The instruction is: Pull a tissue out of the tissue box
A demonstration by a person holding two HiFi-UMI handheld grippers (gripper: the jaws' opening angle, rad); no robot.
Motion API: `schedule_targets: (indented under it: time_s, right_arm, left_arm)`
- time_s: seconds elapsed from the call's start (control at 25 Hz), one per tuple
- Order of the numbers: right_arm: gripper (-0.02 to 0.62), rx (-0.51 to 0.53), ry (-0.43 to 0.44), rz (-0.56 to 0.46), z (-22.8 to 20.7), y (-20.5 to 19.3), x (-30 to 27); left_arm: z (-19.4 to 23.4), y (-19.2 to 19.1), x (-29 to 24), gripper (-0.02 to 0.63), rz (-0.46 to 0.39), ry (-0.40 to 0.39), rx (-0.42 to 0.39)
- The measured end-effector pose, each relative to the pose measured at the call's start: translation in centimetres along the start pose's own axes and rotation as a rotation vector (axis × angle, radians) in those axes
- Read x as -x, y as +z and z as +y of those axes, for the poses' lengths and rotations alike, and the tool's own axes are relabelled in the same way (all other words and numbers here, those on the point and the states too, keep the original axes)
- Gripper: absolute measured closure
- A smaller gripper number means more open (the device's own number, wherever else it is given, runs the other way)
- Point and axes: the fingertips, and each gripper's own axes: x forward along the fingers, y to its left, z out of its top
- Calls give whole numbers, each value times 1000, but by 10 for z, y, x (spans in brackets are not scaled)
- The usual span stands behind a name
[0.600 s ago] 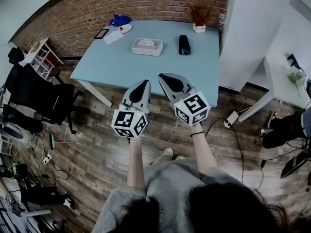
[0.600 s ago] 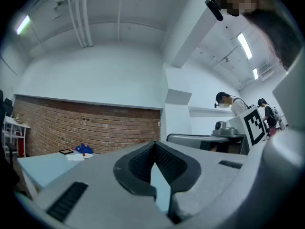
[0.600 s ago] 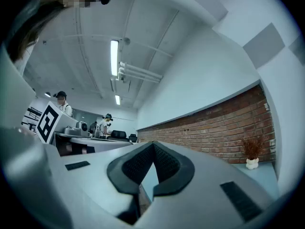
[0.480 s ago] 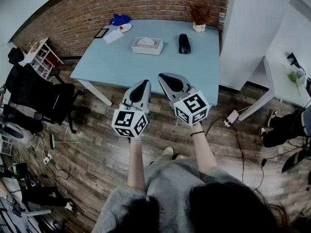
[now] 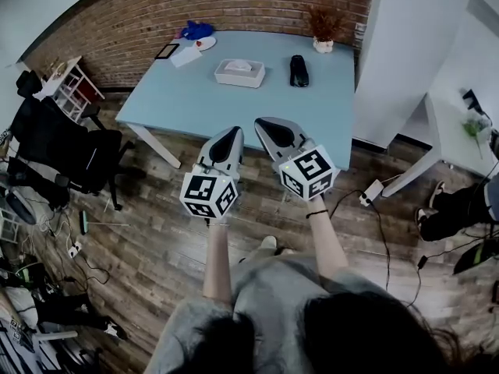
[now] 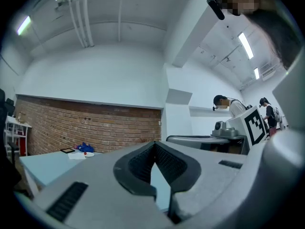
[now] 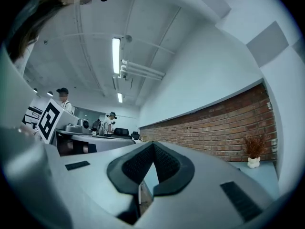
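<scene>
A white tissue box (image 5: 239, 72) with a tissue poking out of its top stands on the far half of the light blue table (image 5: 179, 100). My left gripper (image 5: 228, 137) and right gripper (image 5: 267, 125) hang side by side at the table's near edge, well short of the box. Both point toward the table. The left gripper (image 6: 154, 144) has its jaws shut tip to tip with nothing between them. The right gripper (image 7: 152, 144) is shut the same way and holds nothing. Neither gripper view shows the tissue box.
A black object (image 5: 298, 70) lies right of the box and a small potted plant (image 5: 322, 44) stands at the far right corner. A blue item (image 5: 195, 31) and papers (image 5: 185, 55) sit at the far left. A black office chair (image 5: 66, 158) stands left, a white wall (image 5: 398, 53) right.
The head view has shifted slightly, so the table and box sit a little further right in it. Both grippers keep their places and stay shut.
</scene>
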Motion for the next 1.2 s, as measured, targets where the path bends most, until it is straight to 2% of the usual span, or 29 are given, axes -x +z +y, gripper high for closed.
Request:
schedule_targets:
  time_s: [0.24,0.48,0.72,1.0,1.2]
  right_arm:
    - [597,-26,37,9,2,-6,-1]
    - [597,-49,121,44,7,-15,-10]
    - [597,-14,84,74,-16,-34,-37]
    - [597,7,51,84,-44,-40,-87]
    - [597,62,28,82,-63,-44,-120]
  left_arm:
    - [-4,-11,5,603,39,19,-12]
    - [14,-17,-1,603,48,41,20]
    - [40,-36,-19,603,58,33,47]
    - [89,-33,-52,603,47,11,45]
    - [119,-35,-76,603,47,-6,39]
